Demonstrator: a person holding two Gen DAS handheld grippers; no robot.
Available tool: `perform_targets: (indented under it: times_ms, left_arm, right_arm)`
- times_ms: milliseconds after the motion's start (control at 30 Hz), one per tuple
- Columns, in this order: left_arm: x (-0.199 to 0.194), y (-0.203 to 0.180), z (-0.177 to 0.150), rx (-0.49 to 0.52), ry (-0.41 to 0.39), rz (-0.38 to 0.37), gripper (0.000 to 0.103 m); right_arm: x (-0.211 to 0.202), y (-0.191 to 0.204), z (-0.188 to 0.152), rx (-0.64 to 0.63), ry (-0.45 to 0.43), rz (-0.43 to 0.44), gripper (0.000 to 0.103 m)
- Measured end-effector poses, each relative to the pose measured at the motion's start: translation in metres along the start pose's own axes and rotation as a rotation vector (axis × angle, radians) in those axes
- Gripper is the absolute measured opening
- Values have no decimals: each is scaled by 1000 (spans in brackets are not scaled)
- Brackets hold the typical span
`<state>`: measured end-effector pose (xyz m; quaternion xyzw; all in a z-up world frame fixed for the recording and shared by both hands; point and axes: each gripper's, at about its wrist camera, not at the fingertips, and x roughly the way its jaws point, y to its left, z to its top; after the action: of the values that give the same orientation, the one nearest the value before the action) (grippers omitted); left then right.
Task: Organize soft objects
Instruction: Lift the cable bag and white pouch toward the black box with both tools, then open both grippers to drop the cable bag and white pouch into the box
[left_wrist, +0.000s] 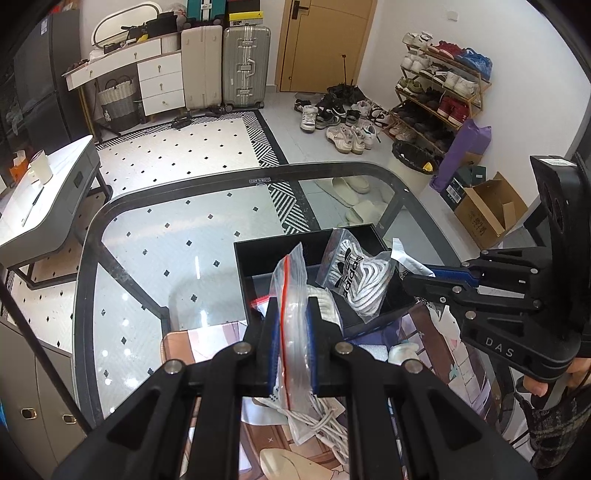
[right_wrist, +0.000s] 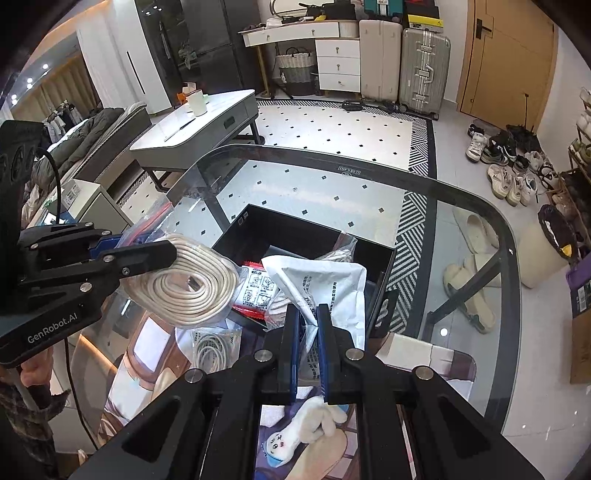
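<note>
My left gripper (left_wrist: 291, 310) is shut on a clear zip bag (left_wrist: 293, 339) with a red seal line; it holds a coil of white cord (right_wrist: 184, 288). The bag hangs left of the black box (left_wrist: 258, 254), a little above the table. My right gripper (right_wrist: 307, 314) is shut on a white printed packet (right_wrist: 325, 280), held over the box's near side. Inside the box lie a bag of white laces (left_wrist: 354, 280) and a red-and-white packet (right_wrist: 255, 288). In each wrist view the other gripper shows at the side: right gripper (left_wrist: 410, 282), left gripper (right_wrist: 170, 253).
The box stands on a glass table (right_wrist: 369, 162) with a dark rim. On a printed mat (left_wrist: 436, 332) near me lie another bagged white cable (right_wrist: 214, 347) and a small white plush toy (right_wrist: 314, 424). A grey side table (right_wrist: 207, 125) stands beyond on the left.
</note>
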<state>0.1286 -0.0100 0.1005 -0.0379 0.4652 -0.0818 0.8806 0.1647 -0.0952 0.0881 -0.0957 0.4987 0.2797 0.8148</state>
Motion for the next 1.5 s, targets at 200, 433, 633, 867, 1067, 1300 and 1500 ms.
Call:
perform_targets:
  times_ms: [200,433,633,867,1067,1300,1500]
  left_arm:
    - [11,1,8,1,12,1,10]
    - [25,4,16,1,27,7,10]
    - [41,10,16,-4,51,4,10]
    - [64,12,16,-12,91,2,10]
    - [83,11,14,-17,120,8,10]
    - [95,10,15,-8,134,14,10]
    - [100,15,15,-25,145,16,11]
  right_arm:
    - [10,0,8,-15,16,0,8]
    - [26,0,17,-18,38,9,8]
    - [43,-1,22,-18,63,27,8]
    - [69,-2,24,-21,110,42,8]
    - [85,-2,26,-14,130,47,8]
    - [107,-7,22,-1,171,49,8]
    - [109,-12,22,0,160,52,11]
